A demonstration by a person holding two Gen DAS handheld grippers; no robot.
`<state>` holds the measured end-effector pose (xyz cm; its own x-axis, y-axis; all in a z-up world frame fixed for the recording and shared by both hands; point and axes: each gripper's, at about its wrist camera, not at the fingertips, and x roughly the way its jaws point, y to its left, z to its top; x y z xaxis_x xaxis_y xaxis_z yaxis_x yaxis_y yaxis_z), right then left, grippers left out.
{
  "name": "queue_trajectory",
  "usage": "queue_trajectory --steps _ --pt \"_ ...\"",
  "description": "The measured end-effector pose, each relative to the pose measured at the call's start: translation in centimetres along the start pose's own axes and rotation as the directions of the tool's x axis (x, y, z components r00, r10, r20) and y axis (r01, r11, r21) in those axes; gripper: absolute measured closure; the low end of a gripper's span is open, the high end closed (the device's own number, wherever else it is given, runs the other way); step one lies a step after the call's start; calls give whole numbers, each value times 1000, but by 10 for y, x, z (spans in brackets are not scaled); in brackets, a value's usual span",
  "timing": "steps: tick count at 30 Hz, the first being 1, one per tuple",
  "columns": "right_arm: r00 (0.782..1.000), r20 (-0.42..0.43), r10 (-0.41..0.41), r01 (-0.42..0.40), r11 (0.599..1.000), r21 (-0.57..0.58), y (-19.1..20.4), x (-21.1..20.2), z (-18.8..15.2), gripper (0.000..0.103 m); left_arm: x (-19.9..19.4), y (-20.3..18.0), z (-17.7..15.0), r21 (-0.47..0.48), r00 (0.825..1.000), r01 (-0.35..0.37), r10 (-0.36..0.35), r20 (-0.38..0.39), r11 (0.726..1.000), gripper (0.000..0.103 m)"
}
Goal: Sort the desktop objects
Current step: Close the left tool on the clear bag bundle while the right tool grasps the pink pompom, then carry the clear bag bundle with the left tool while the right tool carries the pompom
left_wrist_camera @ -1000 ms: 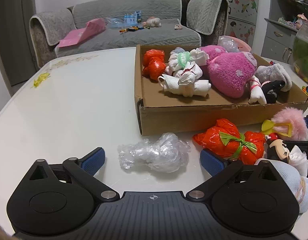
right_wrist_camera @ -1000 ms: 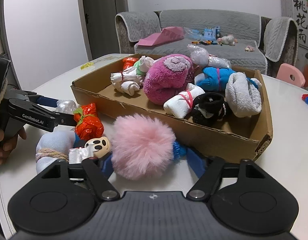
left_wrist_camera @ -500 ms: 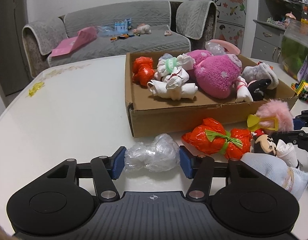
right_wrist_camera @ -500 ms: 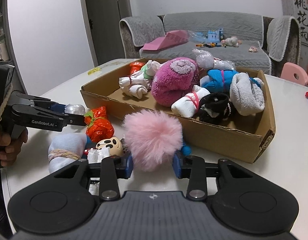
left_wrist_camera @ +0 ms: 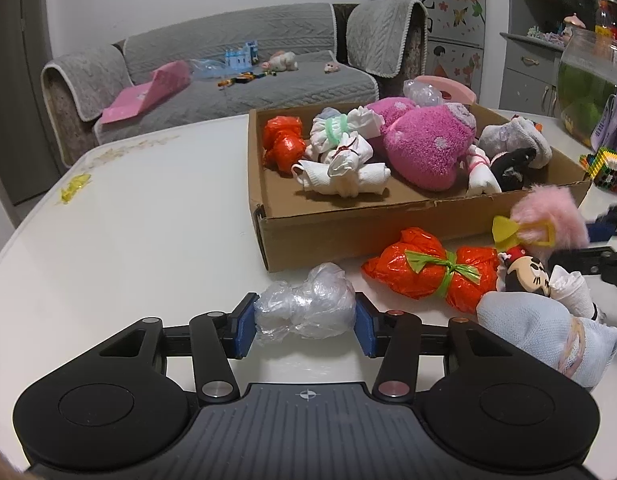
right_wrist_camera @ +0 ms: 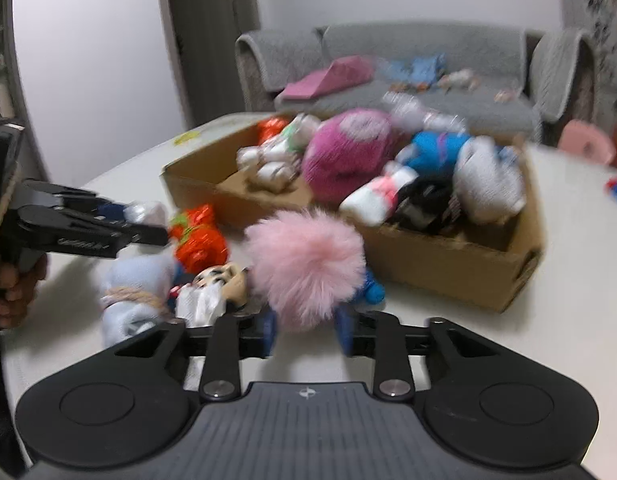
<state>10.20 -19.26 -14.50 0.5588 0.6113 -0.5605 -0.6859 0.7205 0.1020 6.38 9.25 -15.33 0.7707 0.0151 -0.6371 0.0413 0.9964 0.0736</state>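
Already the cardboard box [left_wrist_camera: 388, 236] is crowded, yet each hand-held gripper pinches another item (left hand-held gripper [left_wrist_camera: 304, 326] the clear plastic bundle [left_wrist_camera: 306, 312], right hand-held gripper [right_wrist_camera: 306, 332] the pink pompom [right_wrist_camera: 306, 264]), with more bundles waiting on the tabletop [left_wrist_camera: 148, 220].

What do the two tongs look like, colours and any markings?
Both tongs, left and right, are matte black plastic with blue pads, silver pivot screws, a ribbed grey centre plate and a small crosshair mark. The left tongs' side carries white lettering, blurred here.

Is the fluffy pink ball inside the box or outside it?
Outside. The fluffy pink ball sits in front of the cardboard box, between the right gripper pads.
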Motion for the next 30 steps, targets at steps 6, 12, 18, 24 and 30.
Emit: queue_trajectory --steps 6,12,18,24,30 --pt "997 65 -38 40 999 -28 1 -6 1 12 1 2 0 -12 1000 7 -7 0 1000 47" --pt "1000 25 5 -5 1000 27 0 13 11 17 2 3 0 -15 1000 6 -6 1 1000 47" --pt "998 30 54 -57 988 142 -6 16 12 45 1 2 -1 -16 1000 5 -5 1 1000 47" --pt "997 40 71 -78 977 196 -9 14 8 49 0 1 -2 -16 1000 3 -3 1 1000 47" --pt "997 62 45 -56 982 178 -3 0 5 69 -2 1 -3 -6 1000 1 -1 1 1000 47"
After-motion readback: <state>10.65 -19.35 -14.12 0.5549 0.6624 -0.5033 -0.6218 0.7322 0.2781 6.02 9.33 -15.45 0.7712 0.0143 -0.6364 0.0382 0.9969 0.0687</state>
